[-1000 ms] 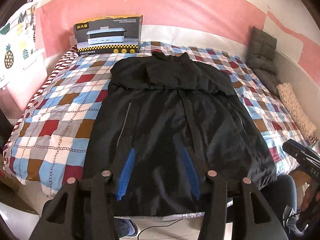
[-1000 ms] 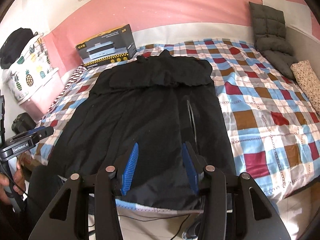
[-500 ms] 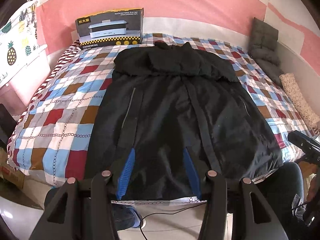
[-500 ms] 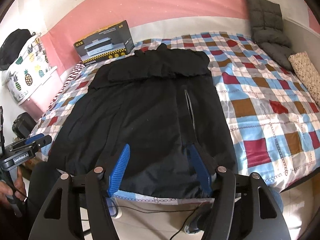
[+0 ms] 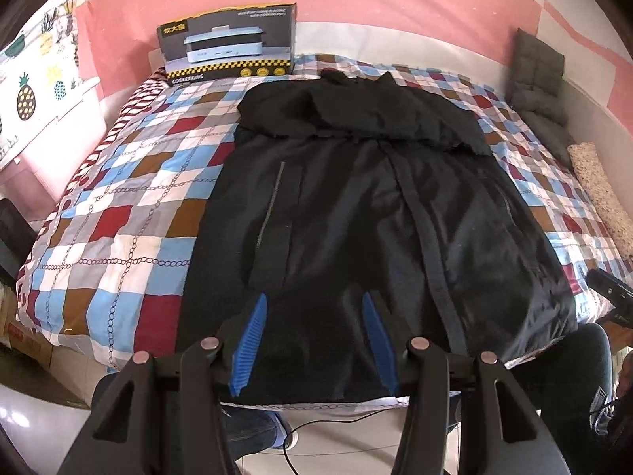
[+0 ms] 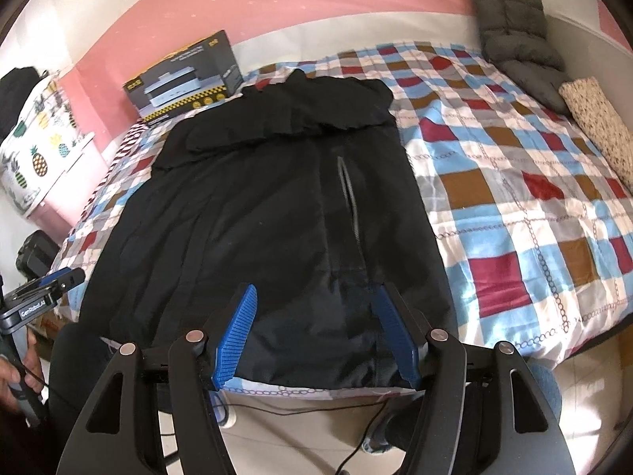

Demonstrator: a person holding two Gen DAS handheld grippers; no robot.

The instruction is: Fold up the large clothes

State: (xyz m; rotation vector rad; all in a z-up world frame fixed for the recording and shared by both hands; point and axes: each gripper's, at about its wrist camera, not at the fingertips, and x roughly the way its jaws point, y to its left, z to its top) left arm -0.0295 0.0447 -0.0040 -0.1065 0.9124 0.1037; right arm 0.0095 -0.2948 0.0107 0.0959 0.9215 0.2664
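A large black jacket (image 5: pixel 356 213) lies flat on the checkered bed, collar end far, hem at the near edge; its sleeves are folded across the chest. It also shows in the right wrist view (image 6: pixel 269 206). My left gripper (image 5: pixel 314 301) is open and empty, just above the hem left of the front zip. My right gripper (image 6: pixel 314 293) is open and empty above the hem's right part. The left gripper shows at the left edge of the right wrist view (image 6: pixel 47 289), and the right gripper at the right edge of the left wrist view (image 5: pixel 609 289).
A checkered quilt (image 5: pixel 118 213) covers the bed. An appliance box (image 5: pixel 229 47) stands at the head by the pink wall. Grey cushions (image 6: pixel 510 27) and a speckled pillow (image 6: pixel 597 118) lie at the far right. A pineapple-print cover (image 5: pixel 27 91) is left. Cables lie on the floor.
Both grippers have drawn back and dropped slightly toward the foot of the bed; the right jaws have opened wider. The jacket has not moved.
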